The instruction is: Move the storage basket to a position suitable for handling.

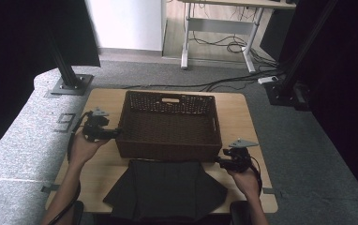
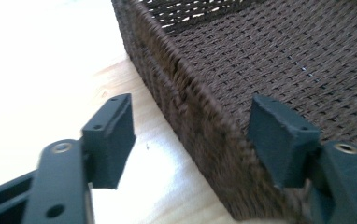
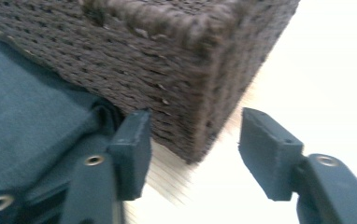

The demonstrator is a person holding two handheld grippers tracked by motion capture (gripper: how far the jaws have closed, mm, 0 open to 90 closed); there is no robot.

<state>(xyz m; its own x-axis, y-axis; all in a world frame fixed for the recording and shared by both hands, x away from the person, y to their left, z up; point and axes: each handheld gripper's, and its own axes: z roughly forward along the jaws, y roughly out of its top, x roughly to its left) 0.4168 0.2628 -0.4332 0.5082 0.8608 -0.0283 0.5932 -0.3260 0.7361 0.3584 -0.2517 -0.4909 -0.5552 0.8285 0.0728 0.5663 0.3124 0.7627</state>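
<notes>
Grey carpet surrounds the light wooden table (image 1: 249, 122) where we work, with a white desk frame and loose cables on the floor beyond it. On the table stands a dark brown woven basket (image 1: 170, 129), rectangular, with a handle slot in its far wall. A dark cloth (image 1: 165, 187) lies spread just in front of the basket, its far edge against the basket's near wall and its near edge hanging past the table's front.

Our left gripper (image 1: 113, 133) sits at the basket's left wall. In the left gripper view its jaws stand apart and straddle that wall (image 2: 200, 126), one outside over the wood, one over the woven floor inside; neither pad seems to press on the weave, though the blur makes that hard to judge.

Our right gripper (image 1: 218, 161) is at the basket's near right corner. In the right gripper view its jaws are apart too, the corner (image 3: 204, 116) between them and free of both pads, with the cloth (image 3: 27, 112) beside the left jaw.
</notes>
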